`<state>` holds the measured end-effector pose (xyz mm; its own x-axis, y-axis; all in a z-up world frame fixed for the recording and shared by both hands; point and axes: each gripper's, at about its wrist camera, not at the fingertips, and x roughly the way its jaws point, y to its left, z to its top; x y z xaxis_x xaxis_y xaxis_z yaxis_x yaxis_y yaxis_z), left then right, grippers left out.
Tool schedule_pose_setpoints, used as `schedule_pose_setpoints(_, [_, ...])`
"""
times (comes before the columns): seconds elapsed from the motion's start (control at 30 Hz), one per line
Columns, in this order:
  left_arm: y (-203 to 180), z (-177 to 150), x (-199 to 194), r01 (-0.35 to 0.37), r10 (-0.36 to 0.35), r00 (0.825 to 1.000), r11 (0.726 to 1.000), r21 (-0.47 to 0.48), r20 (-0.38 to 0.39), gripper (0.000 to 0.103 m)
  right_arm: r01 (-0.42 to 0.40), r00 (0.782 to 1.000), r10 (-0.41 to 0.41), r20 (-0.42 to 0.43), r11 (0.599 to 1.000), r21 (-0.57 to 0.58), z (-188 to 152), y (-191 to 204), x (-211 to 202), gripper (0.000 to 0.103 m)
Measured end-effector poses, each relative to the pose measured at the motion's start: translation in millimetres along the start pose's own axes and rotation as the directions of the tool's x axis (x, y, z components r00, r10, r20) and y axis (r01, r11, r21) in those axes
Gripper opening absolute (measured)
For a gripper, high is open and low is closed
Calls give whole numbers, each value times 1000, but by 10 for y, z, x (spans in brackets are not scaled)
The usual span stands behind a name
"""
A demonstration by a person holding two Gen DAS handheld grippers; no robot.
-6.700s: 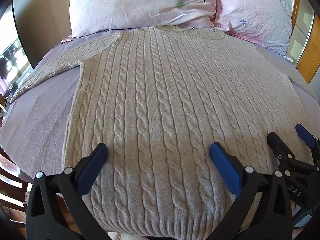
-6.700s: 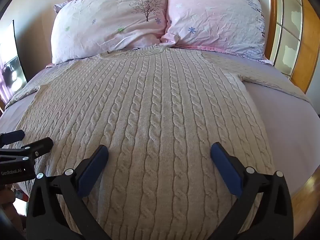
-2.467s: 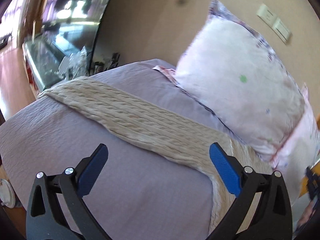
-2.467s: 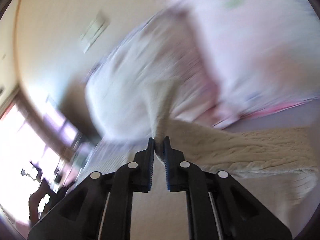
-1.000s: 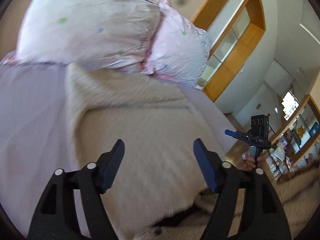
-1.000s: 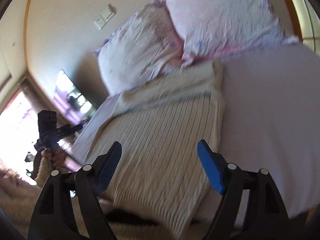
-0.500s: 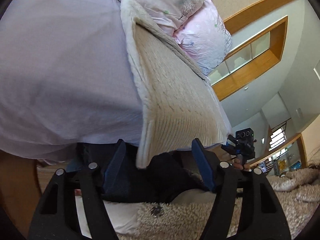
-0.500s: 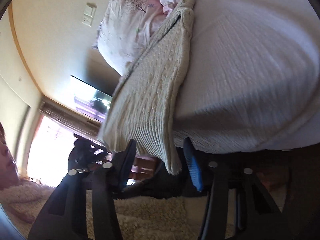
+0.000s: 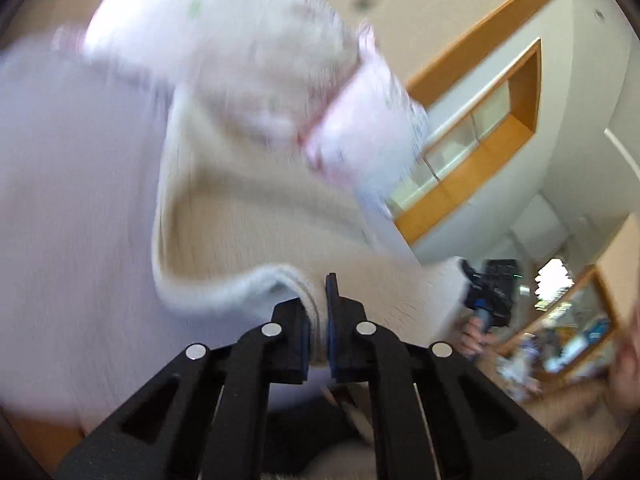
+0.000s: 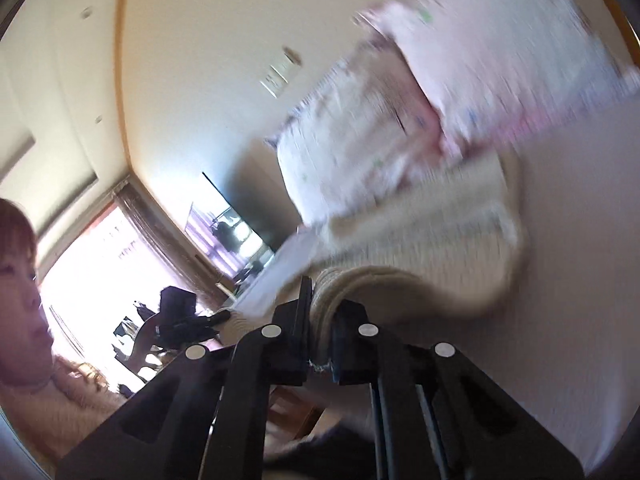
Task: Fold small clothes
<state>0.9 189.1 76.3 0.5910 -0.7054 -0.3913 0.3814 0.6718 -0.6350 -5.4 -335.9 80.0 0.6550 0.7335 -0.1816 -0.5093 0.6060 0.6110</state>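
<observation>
A beige cable-knit sweater lies on the lilac bed sheet, sleeves folded in. My left gripper is shut on the sweater's bottom hem at its left corner and lifts it off the bed. My right gripper is shut on the hem at the other corner, also raised. The sweater sags between the two. The right gripper also shows in the left wrist view, and the left one in the right wrist view. Both views are motion-blurred.
Two pink floral pillows lie at the head of the bed, also in the right wrist view. A wooden headboard frame stands behind. A television and bright window are at the left. The person's face is near.
Half a second ago both grippers were open below the bed edge around the hem. Now both are shut on the hem and have lifted it up over the bed.
</observation>
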Motion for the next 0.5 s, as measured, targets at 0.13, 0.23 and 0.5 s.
schedule_pose_setpoints(0.13, [206,953,426,-130,137,980,990,-56,142,6,113,991,-115,72,993,33,777,-340,688,8])
schedule_pose_setpoints(0.23, [486,1377,880,-239,252,956,966,-99,151,6,292,949,-306,77,944,153,1074,-890,1211,8])
schedule_pose_setpoints(0.5, [1064,1459,1603,-341,343,939,920,-194,-23,50,575,818,-557,-147,774,266,845,-1739,1799,55])
